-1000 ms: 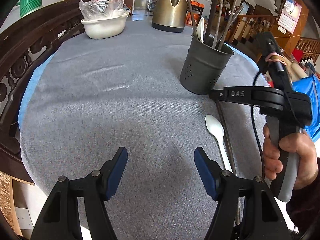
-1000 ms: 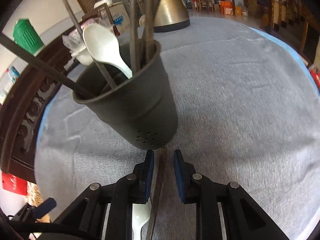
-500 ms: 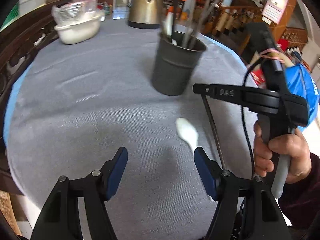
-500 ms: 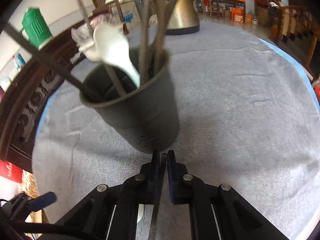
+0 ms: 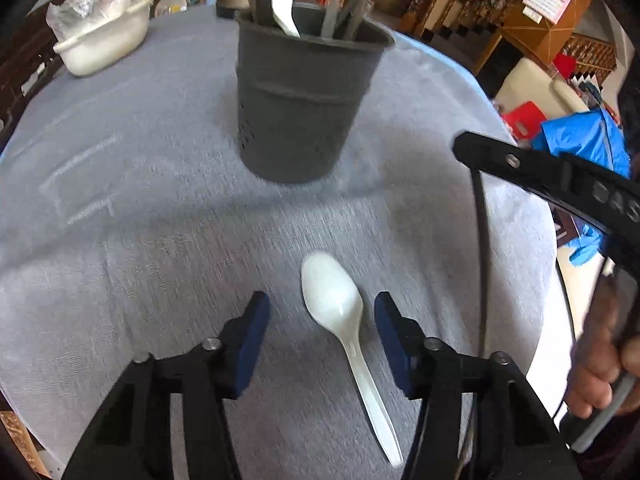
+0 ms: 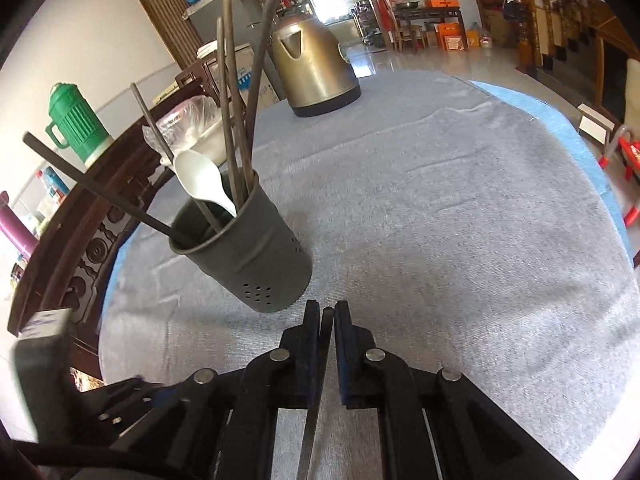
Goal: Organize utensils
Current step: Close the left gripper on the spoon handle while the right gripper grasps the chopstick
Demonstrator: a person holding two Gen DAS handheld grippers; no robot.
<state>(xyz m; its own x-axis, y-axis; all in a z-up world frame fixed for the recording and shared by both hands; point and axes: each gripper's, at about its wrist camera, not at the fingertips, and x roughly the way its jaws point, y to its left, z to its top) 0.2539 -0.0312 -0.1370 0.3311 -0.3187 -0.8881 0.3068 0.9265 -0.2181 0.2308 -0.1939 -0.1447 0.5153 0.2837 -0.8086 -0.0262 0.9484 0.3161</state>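
A dark grey utensil cup [image 5: 304, 100] stands on the grey tablecloth, holding a white spoon [image 6: 202, 182] and several dark chopsticks [image 6: 236, 120]. A second white plastic spoon [image 5: 340, 312] lies on the cloth, its bowl between the fingers of my open left gripper [image 5: 320, 320]. My right gripper [image 6: 327, 316] is shut on a dark chopstick [image 6: 320, 368] and holds it lifted off the cloth, just right of the cup [image 6: 248, 256]. In the left wrist view that chopstick [image 5: 480, 248] hangs down from the right gripper.
A brass kettle [image 6: 312, 68] stands at the far side of the table. A white bowl covered in plastic [image 5: 100, 36] sits at the far left. A carved wooden rail [image 6: 92, 240] borders the left side. The table edge [image 5: 560, 280] lies to the right.
My right gripper closed on the chopstick and lifted it off the cloth. My left gripper moved forward and right, so the loose spoon's bowl now lies between its fingers.
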